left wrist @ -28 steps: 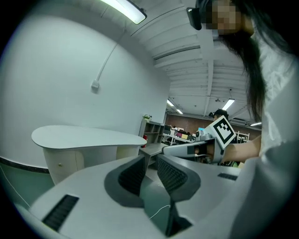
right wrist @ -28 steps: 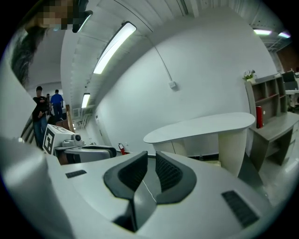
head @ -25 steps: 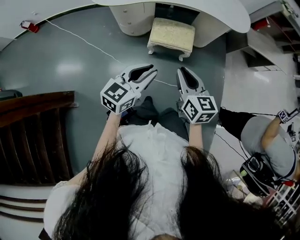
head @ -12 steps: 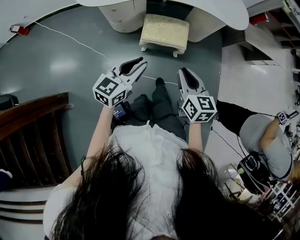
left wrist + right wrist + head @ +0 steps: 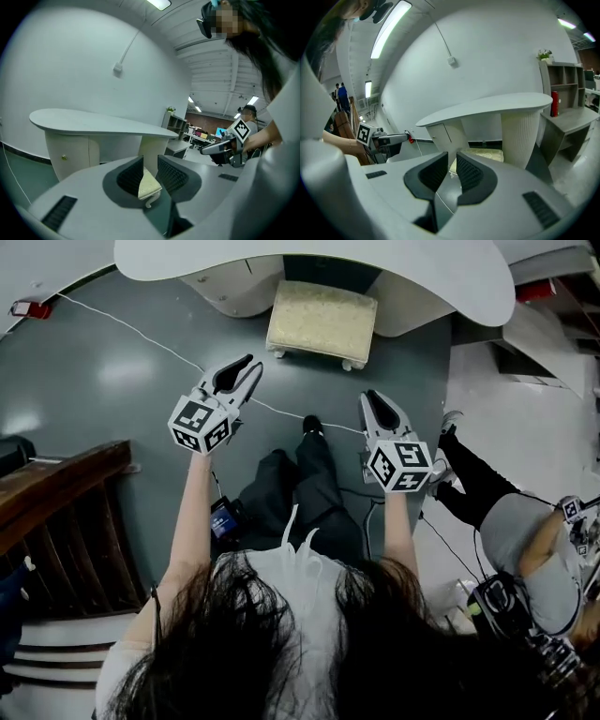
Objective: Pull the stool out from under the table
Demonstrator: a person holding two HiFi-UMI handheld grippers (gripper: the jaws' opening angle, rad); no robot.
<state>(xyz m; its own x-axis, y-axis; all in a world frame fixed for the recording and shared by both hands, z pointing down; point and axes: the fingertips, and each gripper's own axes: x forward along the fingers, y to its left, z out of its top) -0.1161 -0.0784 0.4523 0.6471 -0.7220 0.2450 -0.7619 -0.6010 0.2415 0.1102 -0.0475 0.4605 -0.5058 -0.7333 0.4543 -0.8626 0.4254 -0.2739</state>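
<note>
A cream cushioned stool (image 5: 321, 322) with white legs stands partly under the white curved table (image 5: 309, 259) at the top of the head view. My left gripper (image 5: 255, 362) is shut and empty, over the grey floor short of the stool's left front corner. My right gripper (image 5: 368, 395) is also shut and empty, short of the stool's right front. In the left gripper view the stool (image 5: 149, 185) shows between the jaws of the left gripper (image 5: 150, 171). The right gripper view has the stool (image 5: 485, 153) just beyond the right gripper (image 5: 452, 164). Neither gripper touches it.
A white cable (image 5: 141, 332) runs across the grey floor in front of the stool. A dark wooden stair railing (image 5: 56, 493) is at the left. Another person (image 5: 525, 531) sits on the floor at the right. A grey shelf unit (image 5: 565, 84) stands beside the table.
Both grippers have moved forward and down toward the stool and spread apart. The person has stepped closer, and the table now covers more of the top of the view.
</note>
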